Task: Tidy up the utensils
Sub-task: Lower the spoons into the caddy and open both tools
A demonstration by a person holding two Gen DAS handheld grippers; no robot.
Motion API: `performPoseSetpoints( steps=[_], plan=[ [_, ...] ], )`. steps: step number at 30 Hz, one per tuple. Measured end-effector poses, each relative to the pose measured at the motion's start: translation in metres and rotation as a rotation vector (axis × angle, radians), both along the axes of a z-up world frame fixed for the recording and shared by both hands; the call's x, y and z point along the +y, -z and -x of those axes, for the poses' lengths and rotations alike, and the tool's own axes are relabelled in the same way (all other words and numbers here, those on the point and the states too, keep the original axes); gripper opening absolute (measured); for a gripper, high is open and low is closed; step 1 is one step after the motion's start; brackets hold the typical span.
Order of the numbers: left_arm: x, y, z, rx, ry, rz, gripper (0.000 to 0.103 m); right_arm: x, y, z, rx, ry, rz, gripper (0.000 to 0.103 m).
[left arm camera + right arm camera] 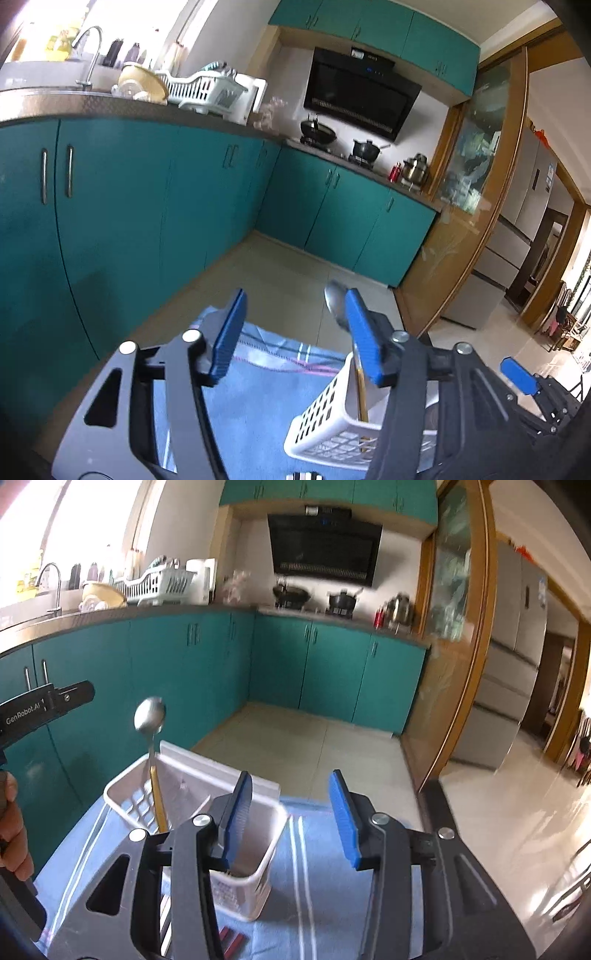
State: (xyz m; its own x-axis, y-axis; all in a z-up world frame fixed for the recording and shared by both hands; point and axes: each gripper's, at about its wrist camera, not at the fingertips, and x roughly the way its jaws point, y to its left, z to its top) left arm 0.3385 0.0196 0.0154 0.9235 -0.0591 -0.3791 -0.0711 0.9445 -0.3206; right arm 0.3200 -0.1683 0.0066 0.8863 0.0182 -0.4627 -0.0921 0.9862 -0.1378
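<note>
A white slotted utensil basket (325, 410) stands on a blue striped cloth (258, 354). A spoon (334, 302) with a gold handle stands upright in it, bowl end up. My left gripper (295, 332) is open just left of the spoon, with nothing between its blue pads. In the right wrist view, the basket (110, 790) and the spoon (149, 716) are to the left. My right gripper (291, 818) is open over the basket's near right corner, holding nothing.
Teal cabinets (166, 672) run along the left and back under a counter with a sink and a dish rack (207, 88). Pots sit on the stove (317, 605). A tiled floor (295, 746) lies beyond the cloth's far edge. A hand (11, 830) shows at the left.
</note>
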Motion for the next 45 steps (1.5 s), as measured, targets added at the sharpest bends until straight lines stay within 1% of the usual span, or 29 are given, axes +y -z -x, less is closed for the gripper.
performPoseSetpoints(
  steps=[2, 5, 6, 7, 9, 10, 12, 13, 15, 17, 20, 21, 22, 23, 24, 25, 26, 27, 28, 30, 32, 35, 38, 42, 43, 45],
  plan=[
    [-0.004, 0.005, -0.006, 0.029, 0.011, -0.014, 0.056, 0.004, 0.006, -0.002, 0.031, 0.007, 0.014, 0.046],
    [-0.01, 0.011, -0.014, 0.056, 0.044, -0.017, 0.056, 0.005, 0.01, -0.003, 0.055, 0.002, 0.002, 0.046],
    [-0.011, 0.011, -0.018, 0.062, 0.062, -0.008, 0.06, 0.004, 0.01, -0.003, 0.059, 0.0, -0.006, 0.047],
    [-0.011, 0.011, -0.023, 0.066, 0.084, 0.008, 0.067, 0.003, 0.009, -0.003, 0.061, -0.003, -0.014, 0.047],
    [-0.009, 0.012, -0.033, 0.069, 0.117, 0.044, 0.07, 0.001, 0.008, -0.001, 0.062, -0.011, -0.029, 0.049],
    [-0.008, 0.013, -0.037, 0.068, 0.128, 0.06, 0.073, 0.0, 0.008, 0.002, 0.059, -0.011, -0.033, 0.05],
    [-0.006, 0.017, -0.048, 0.092, 0.151, 0.092, 0.077, -0.004, 0.007, 0.006, 0.053, -0.007, -0.043, 0.052],
    [-0.005, 0.02, -0.052, 0.099, 0.155, 0.105, 0.077, -0.007, 0.006, 0.007, 0.052, -0.008, -0.051, 0.052],
    [-0.001, 0.025, -0.058, 0.084, 0.172, 0.144, 0.077, -0.014, 0.005, 0.01, 0.048, -0.011, -0.064, 0.052],
    [0.003, 0.032, -0.066, 0.072, 0.211, 0.204, 0.077, -0.018, 0.004, 0.014, 0.045, -0.01, -0.074, 0.052],
    [0.006, 0.042, -0.078, 0.07, 0.233, 0.273, 0.077, -0.021, 0.007, 0.018, 0.036, -0.01, -0.077, 0.052],
    [0.008, 0.045, -0.08, 0.067, 0.24, 0.293, 0.073, -0.022, 0.008, 0.019, 0.031, -0.012, -0.076, 0.052],
    [0.009, 0.048, -0.082, 0.062, 0.245, 0.318, 0.057, -0.023, 0.009, 0.02, 0.026, -0.014, -0.075, 0.052],
    [0.01, 0.052, -0.084, 0.059, 0.253, 0.338, 0.051, -0.022, 0.01, 0.021, 0.023, -0.013, -0.073, 0.052],
    [0.012, 0.055, -0.084, 0.044, 0.281, 0.373, 0.041, -0.022, 0.013, 0.022, 0.019, -0.011, -0.067, 0.052],
    [0.012, 0.056, -0.083, 0.027, 0.287, 0.384, 0.032, -0.022, 0.016, 0.023, 0.017, -0.011, -0.061, 0.052],
    [0.011, 0.054, -0.081, 0.006, 0.289, 0.381, 0.027, -0.02, 0.019, 0.022, 0.019, -0.015, -0.057, 0.052],
    [0.008, 0.052, -0.078, -0.016, 0.304, 0.368, 0.015, -0.02, 0.02, 0.022, 0.015, -0.018, -0.061, 0.052],
    [0.005, 0.05, -0.076, -0.028, 0.31, 0.355, 0.012, -0.02, 0.021, 0.02, 0.016, -0.023, -0.063, 0.052],
    [-0.001, 0.047, -0.072, -0.04, 0.311, 0.329, 0.011, -0.019, 0.023, 0.018, 0.027, -0.02, -0.066, 0.052],
    [-0.001, 0.047, -0.068, -0.048, 0.309, 0.327, 0.011, -0.02, 0.023, 0.015, 0.035, -0.017, -0.081, 0.052],
    [0.002, 0.044, -0.061, -0.067, 0.302, 0.35, 0.009, -0.021, 0.023, 0.015, 0.04, -0.018, -0.088, 0.052],
    [0.006, 0.036, -0.058, -0.083, 0.322, 0.361, 0.006, -0.021, 0.023, 0.014, 0.043, -0.02, -0.084, 0.052],
    [0.011, 0.029, -0.055, -0.114, 0.317, 0.38, 0.006, -0.021, 0.022, 0.013, 0.044, -0.021, -0.087, 0.053],
    [0.011, 0.028, -0.054, -0.119, 0.326, 0.379, 0.006, -0.02, 0.023, 0.013, 0.045, -0.022, -0.083, 0.053],
    [0.004, 0.026, -0.049, -0.117, 0.344, 0.35, 0.006, -0.021, 0.023, 0.012, 0.044, -0.02, -0.082, 0.053]
  ],
)
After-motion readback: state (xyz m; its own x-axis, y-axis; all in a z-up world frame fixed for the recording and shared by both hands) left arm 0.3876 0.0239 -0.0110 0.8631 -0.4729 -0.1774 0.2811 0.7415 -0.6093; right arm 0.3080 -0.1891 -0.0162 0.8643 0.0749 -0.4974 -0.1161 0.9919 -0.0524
